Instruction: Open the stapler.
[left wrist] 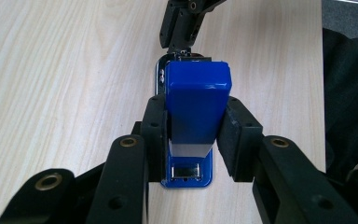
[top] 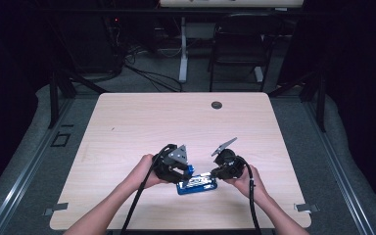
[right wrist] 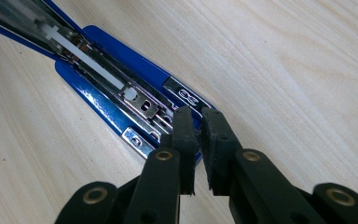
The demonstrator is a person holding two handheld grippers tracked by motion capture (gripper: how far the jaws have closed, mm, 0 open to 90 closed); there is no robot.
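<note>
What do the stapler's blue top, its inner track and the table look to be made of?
Stapler's blue top: likely glossy moulded plastic, with soft highlights at its edges. Inner track: bright metal, probably plated steel, mirror-like with punched holes. Table: pale wood-grain surface, matte, possibly laminate.

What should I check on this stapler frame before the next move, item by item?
1. Left gripper clamped on the stapler's blue top: ok, both pads press its sides.
2. Top swung up off the base: ok, it stands raised while the base lies flat on the table.
3. Right gripper at the stapler's front end: ok, its jaws are nearly closed over the metal there.
4. Whether the right gripper actually pinches anything: cannot tell, the tips hide the contact.
5. Staple channel exposed: ok, the open rail and white pusher show.
6. Staples loaded: cannot tell.
</note>
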